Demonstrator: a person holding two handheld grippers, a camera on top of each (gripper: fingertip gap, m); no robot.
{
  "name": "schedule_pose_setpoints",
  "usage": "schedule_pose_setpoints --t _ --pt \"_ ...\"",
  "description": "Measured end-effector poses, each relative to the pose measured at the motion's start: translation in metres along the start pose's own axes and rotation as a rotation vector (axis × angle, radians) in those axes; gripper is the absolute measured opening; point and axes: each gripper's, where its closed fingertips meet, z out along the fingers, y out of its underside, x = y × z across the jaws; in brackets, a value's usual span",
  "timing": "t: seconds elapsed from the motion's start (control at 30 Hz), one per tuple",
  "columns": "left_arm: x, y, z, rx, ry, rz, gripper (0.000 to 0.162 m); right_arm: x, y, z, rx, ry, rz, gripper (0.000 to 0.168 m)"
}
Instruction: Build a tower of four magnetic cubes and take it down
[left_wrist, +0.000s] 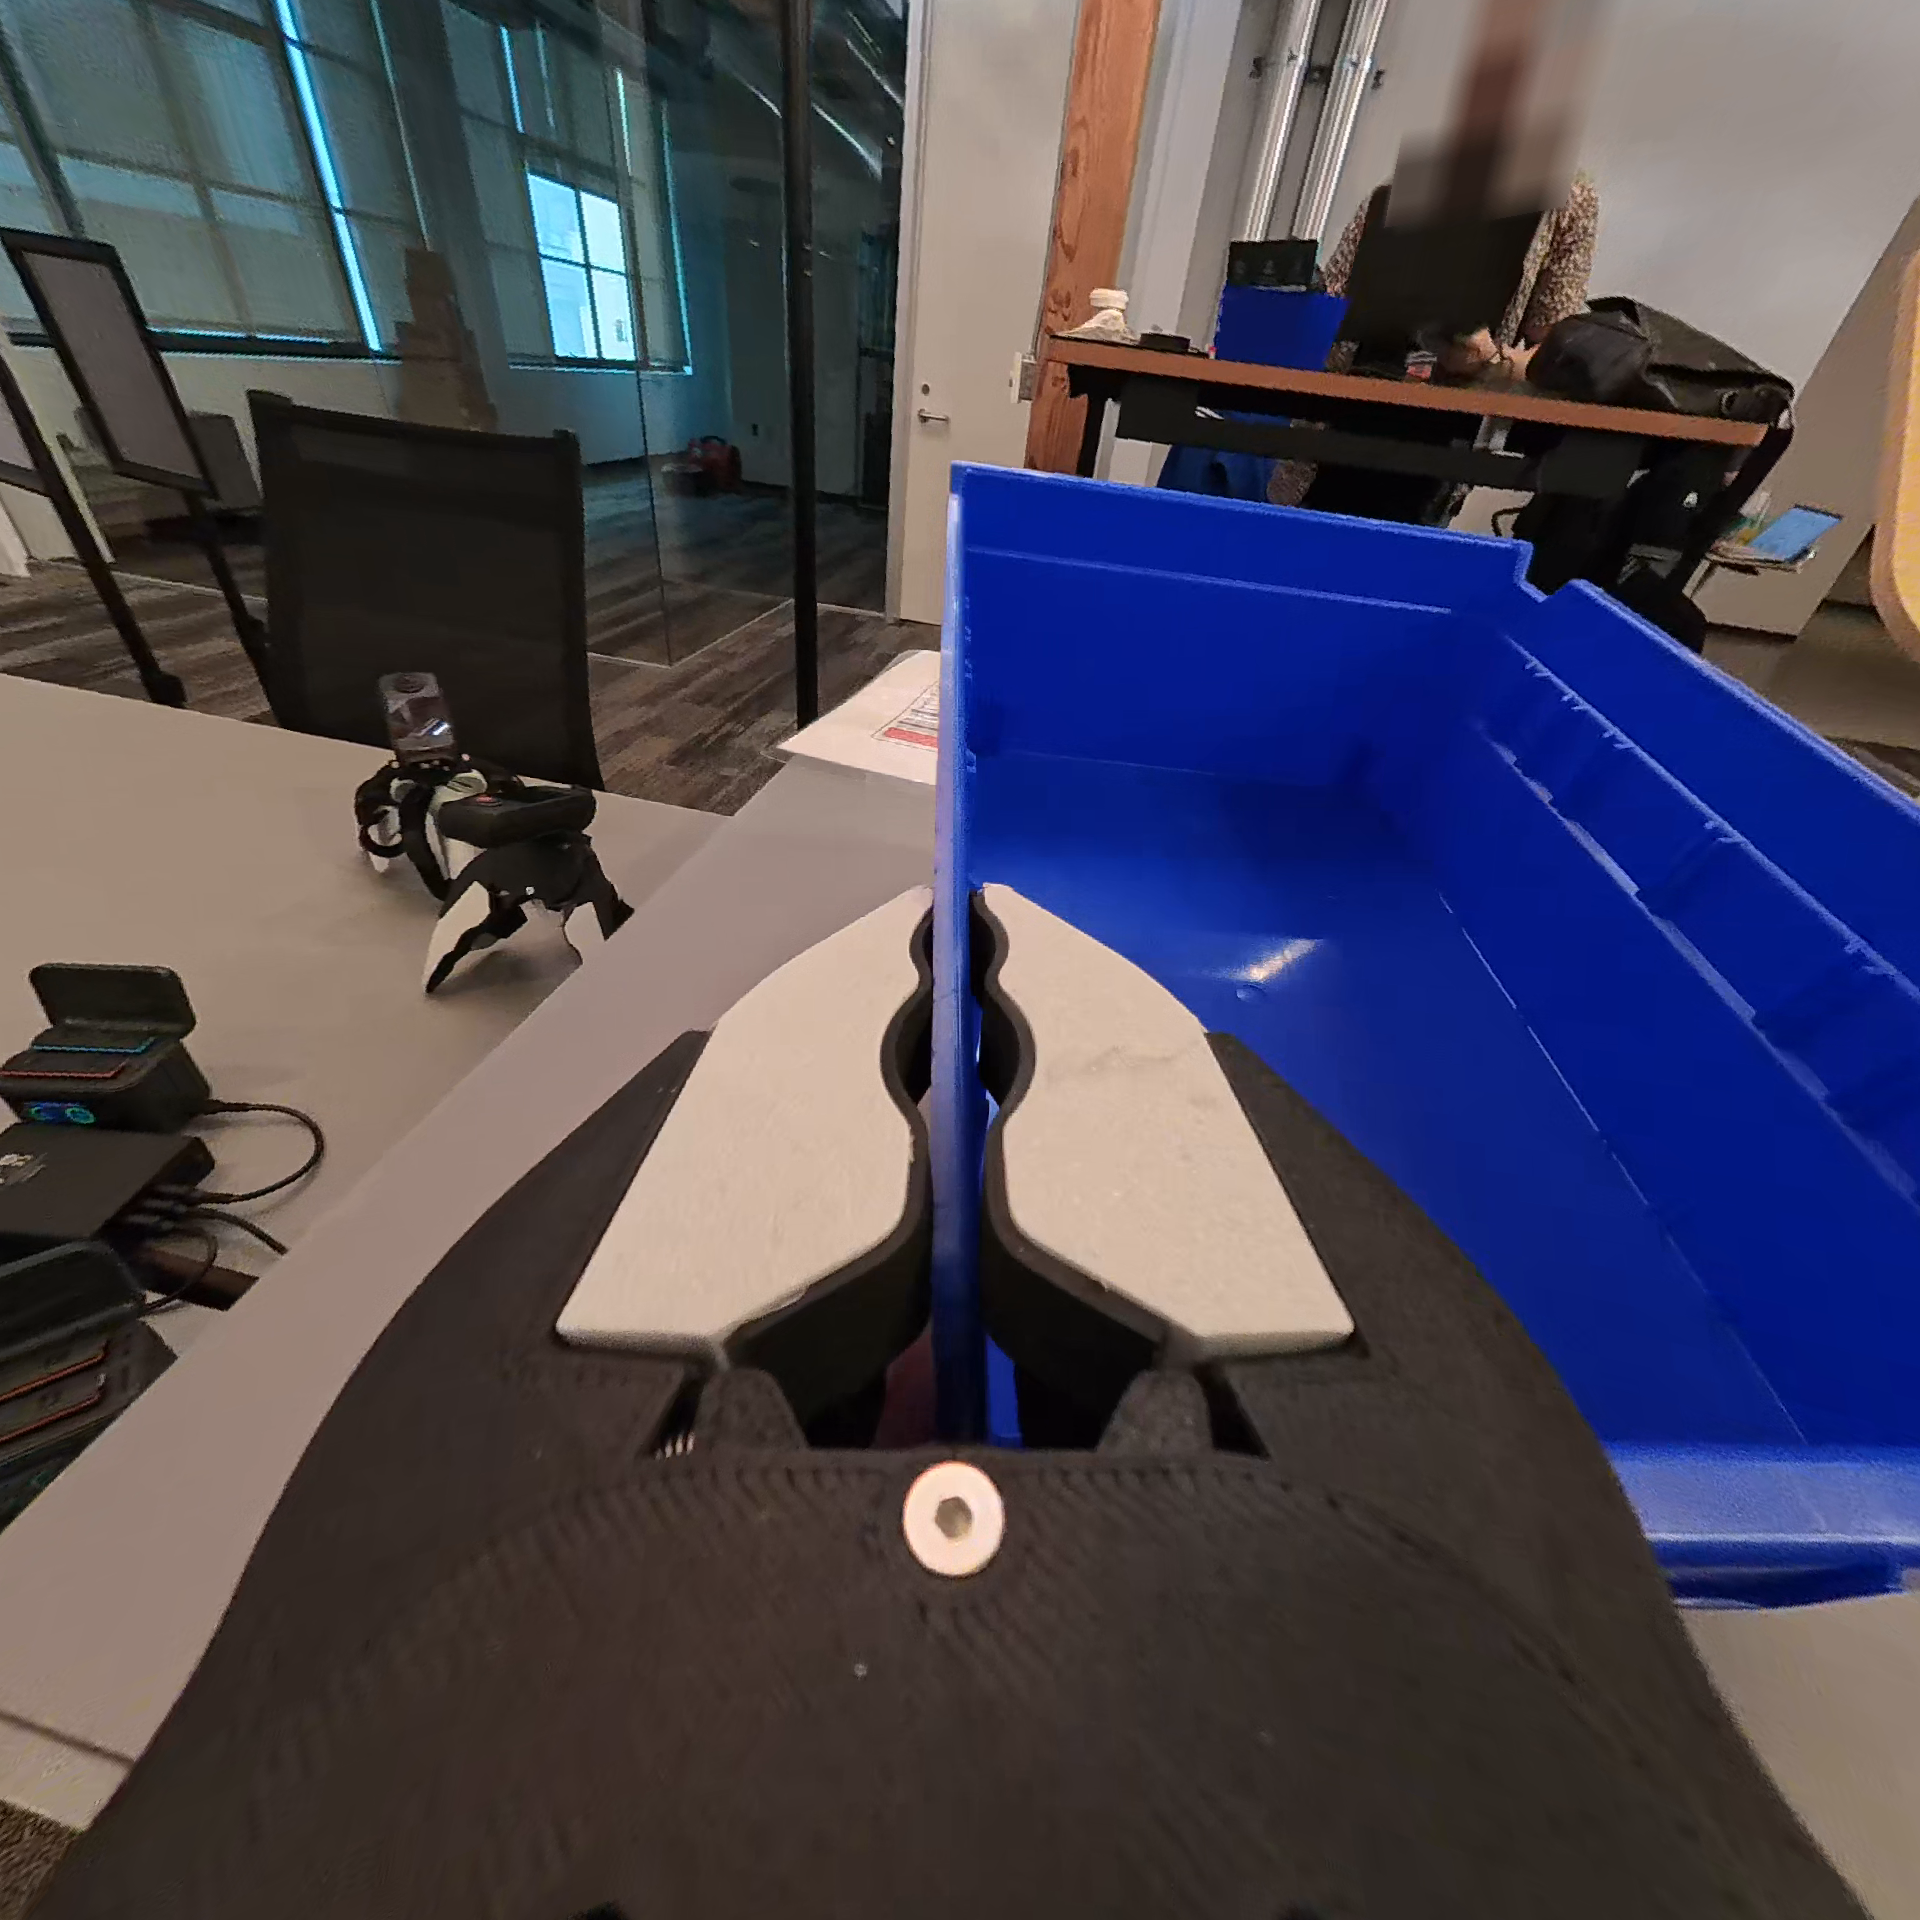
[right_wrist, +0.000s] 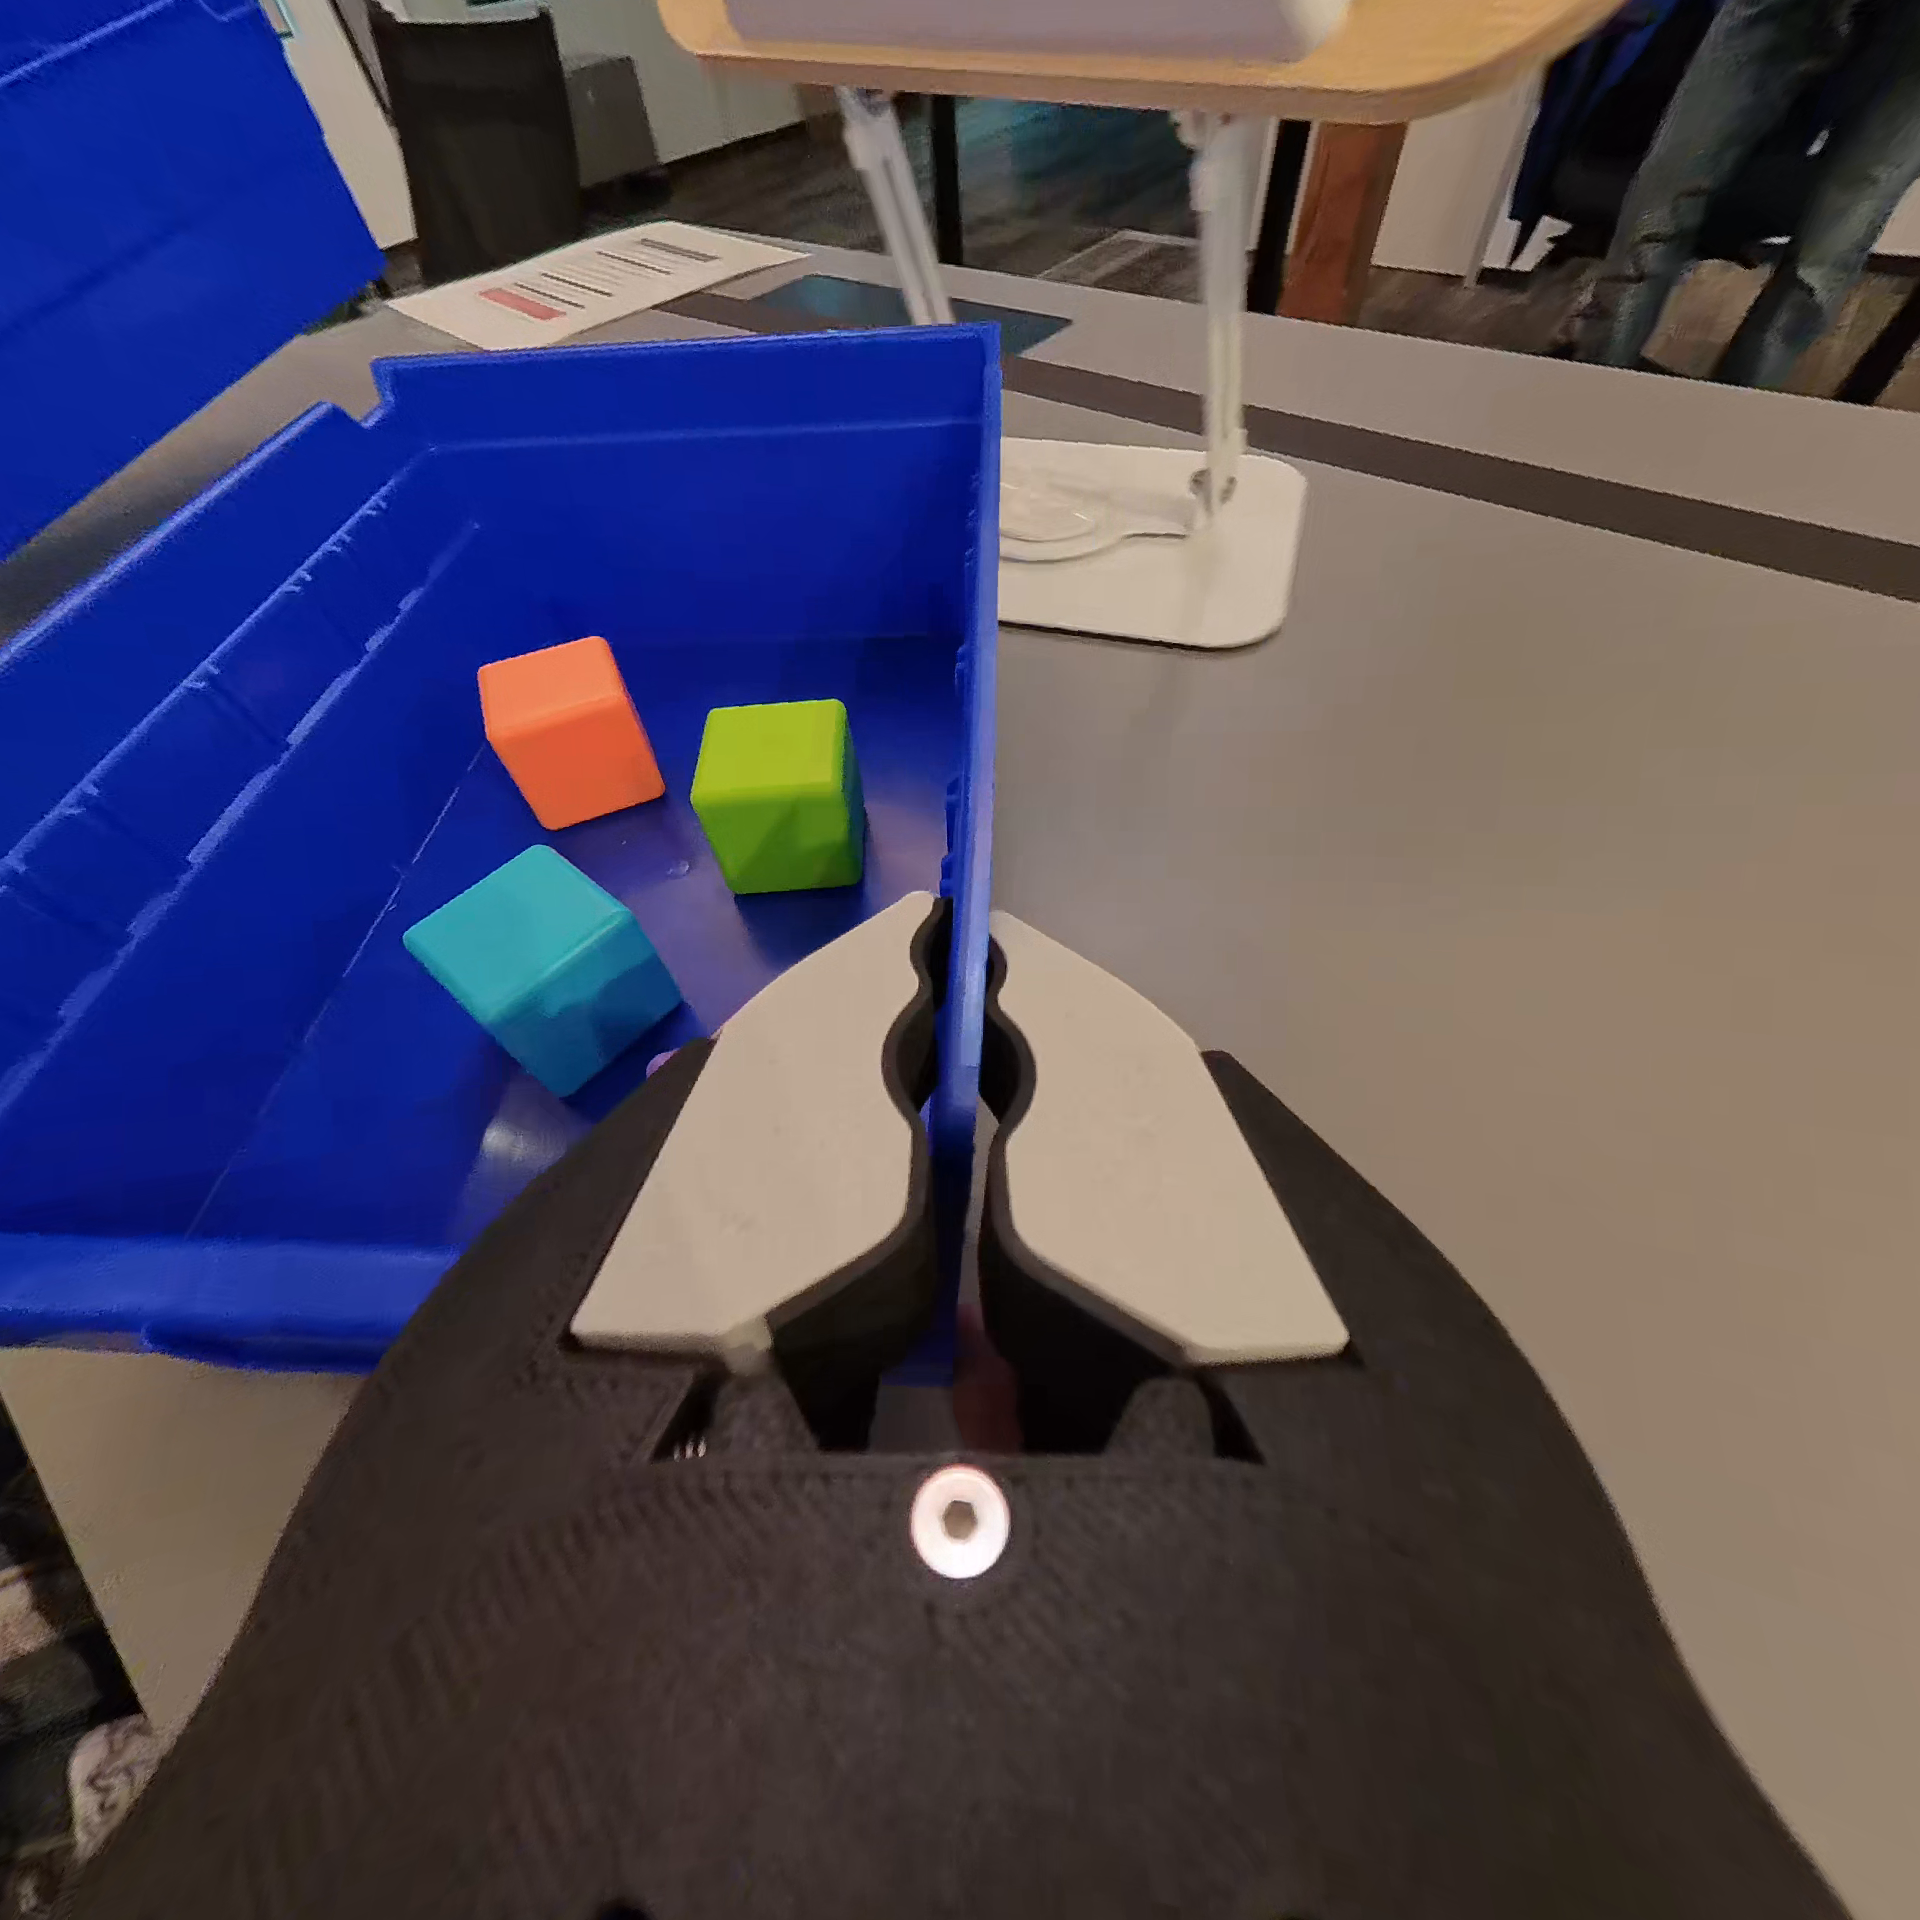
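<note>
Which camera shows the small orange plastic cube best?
The right wrist view: the small orange plastic cube lies unobstructed on the floor of the blue plastic bin. The left wrist view shows only an empty stretch of bin floor, no cube.

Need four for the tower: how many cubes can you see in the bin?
3, on the blue bin floor: orange cube farthest, green cube beside it, teal cube nearest. A fourth may hide behind the right gripper.

Left wrist camera is sitting close behind its tongs, looking forward along a blue bin (left_wrist: 1351, 935) wall. Right wrist camera is doing likewise at the opposite wall (right_wrist: 977, 727). Both are sharing the bin interior.
</note>
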Motion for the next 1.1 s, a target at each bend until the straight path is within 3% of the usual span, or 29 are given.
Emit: schedule_pose_setpoints --t 0.37,0.5,0.57,0.63,0.73,0.8,0.87,1.0,1.1 --pt "-0.014 0.006 -0.004 0.008 -0.022 -0.021 0.002 -0.083 -0.017 0.054 0.028 -0.122 -0.028 0.002" --pt "-0.017 0.004 -0.008 0.015 -0.027 -0.017 0.002 -0.078 -0.039 0.044 0.115 -0.122 -0.052 0.034" --pt "-0.019 0.000 -0.011 0.024 -0.028 -0.017 0.002 -0.075 -0.051 0.026 0.178 -0.131 -0.155 0.037" --pt "-0.019 -0.003 -0.014 0.035 -0.028 -0.020 0.002 -0.095 -0.061 -0.001 0.267 -0.265 -0.321 0.033" --pt "-0.019 -0.008 -0.017 0.046 -0.027 -0.024 0.002 -0.137 -0.043 -0.033 0.240 -0.528 -0.533 0.036" --pt "-0.019 -0.011 -0.019 0.053 -0.028 -0.024 0.002 -0.163 -0.029 -0.047 0.256 -0.648 -0.653 0.048" --pt "-0.018 -0.012 -0.022 0.057 -0.032 -0.027 0.002 -0.180 -0.005 -0.043 0.180 -0.701 -0.785 0.049" --pt "-0.016 -0.013 -0.027 0.068 -0.041 -0.035 0.002 -0.192 0.033 -0.014 0.063 -0.644 -1.083 0.058" --pt "-0.015 -0.013 -0.030 0.070 -0.043 -0.035 0.002 -0.206 0.048 0.004 0.057 -0.633 -1.215 0.043"
